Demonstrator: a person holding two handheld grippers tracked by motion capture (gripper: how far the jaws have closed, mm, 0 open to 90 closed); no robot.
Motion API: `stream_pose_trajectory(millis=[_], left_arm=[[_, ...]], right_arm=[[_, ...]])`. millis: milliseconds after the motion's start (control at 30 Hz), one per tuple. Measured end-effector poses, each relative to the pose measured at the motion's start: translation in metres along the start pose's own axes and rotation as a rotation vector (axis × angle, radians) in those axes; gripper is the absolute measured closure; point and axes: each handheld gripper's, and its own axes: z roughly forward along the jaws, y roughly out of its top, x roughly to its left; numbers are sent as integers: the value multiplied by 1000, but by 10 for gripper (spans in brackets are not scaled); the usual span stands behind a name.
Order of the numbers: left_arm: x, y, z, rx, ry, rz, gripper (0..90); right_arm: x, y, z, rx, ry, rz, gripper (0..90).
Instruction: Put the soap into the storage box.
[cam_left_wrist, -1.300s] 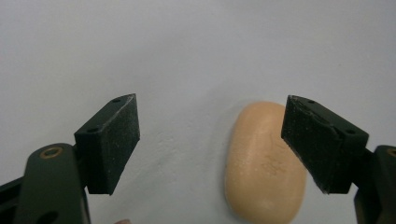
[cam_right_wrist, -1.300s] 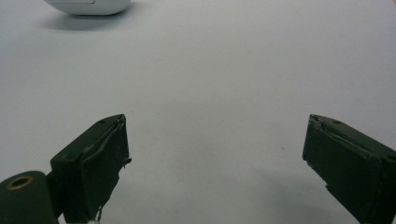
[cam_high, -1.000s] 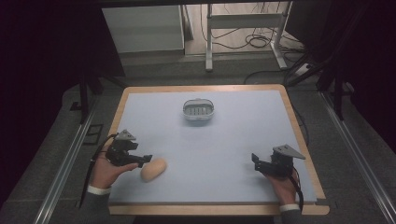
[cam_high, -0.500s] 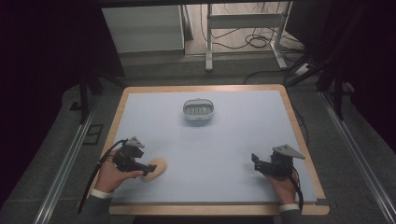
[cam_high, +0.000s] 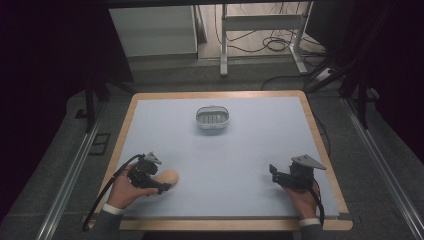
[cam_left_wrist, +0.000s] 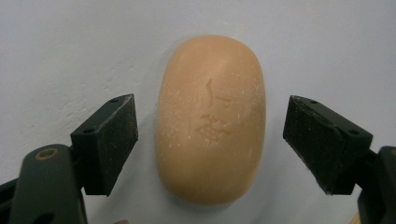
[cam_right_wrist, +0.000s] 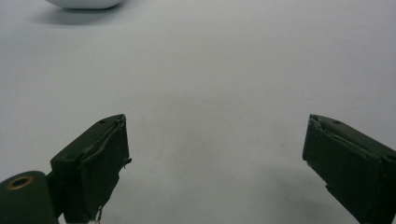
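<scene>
Straddling the soap bar (cam_left_wrist: 211, 119), left claw (cam_left_wrist: 212, 140) is sitting open, jaws either side, not touching yet. Soap is lying flat on the table (cam_high: 250, 150), near front-left corner. For a good grip: closing squarely across the narrow width, centred, since soap is probably slippery. Right claw (cam_high: 276, 172) is resting open over bare table, well apart. White soap dish (cam_high: 212, 118) is waiting farther back, mid-table; nothing blocking the path.

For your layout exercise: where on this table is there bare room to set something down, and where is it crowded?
Bare: the wide middle between the soap dish and both grippers, plus both far corners. Crowded: the near left, where the left gripper straddles the soap.
</scene>
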Motion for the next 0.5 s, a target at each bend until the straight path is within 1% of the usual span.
stream_pose_trajectory(millis=[167,267,500], left_arm=[[-4,1,8,34,10,16,187],[-4,1,12,45,15,14,200],[-4,0,13,44,34,7,279]], right_arm=[[0,0,0,2,0,3,72],[0,0,0,2,-1,4,72],[0,0,0,3,-3,5,72]])
